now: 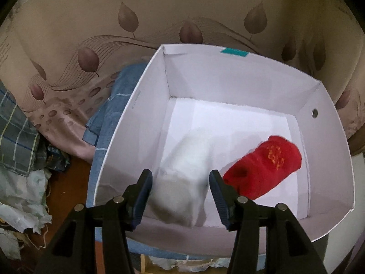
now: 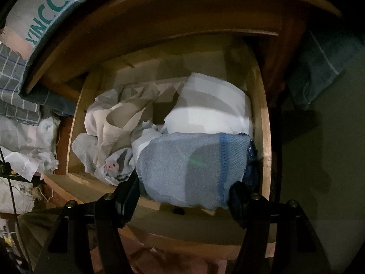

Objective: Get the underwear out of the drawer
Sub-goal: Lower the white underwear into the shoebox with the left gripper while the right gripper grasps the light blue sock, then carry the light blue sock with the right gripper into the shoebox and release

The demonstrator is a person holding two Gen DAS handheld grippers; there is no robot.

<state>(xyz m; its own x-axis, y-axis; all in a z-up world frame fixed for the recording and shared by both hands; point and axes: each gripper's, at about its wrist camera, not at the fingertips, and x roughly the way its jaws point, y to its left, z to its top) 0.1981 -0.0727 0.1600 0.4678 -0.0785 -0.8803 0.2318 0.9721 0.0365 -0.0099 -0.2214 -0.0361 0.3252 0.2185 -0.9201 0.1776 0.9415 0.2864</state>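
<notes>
In the left wrist view, my left gripper [image 1: 180,182] has its jaws around a rolled white underwear [image 1: 187,178] inside a white box [image 1: 324,141], and I cannot tell whether it grips it. A rolled red underwear [image 1: 264,169] lies just right of it in the box. In the right wrist view, my right gripper [image 2: 184,196] is shut on a rolled grey-blue underwear [image 2: 191,164] over the front of the open wooden drawer [image 2: 265,137]. Folded white underwear [image 2: 212,109] and crumpled pale garments [image 2: 114,123] lie in the drawer.
The white box rests on a leaf-patterned cloth [image 1: 159,18], with blue fabric [image 1: 114,114] and checked cloth [image 1: 16,132] to its left. A box with teal lettering [image 2: 45,18] sits above the drawer. Crumpled white material [image 2: 27,146] lies left of the drawer.
</notes>
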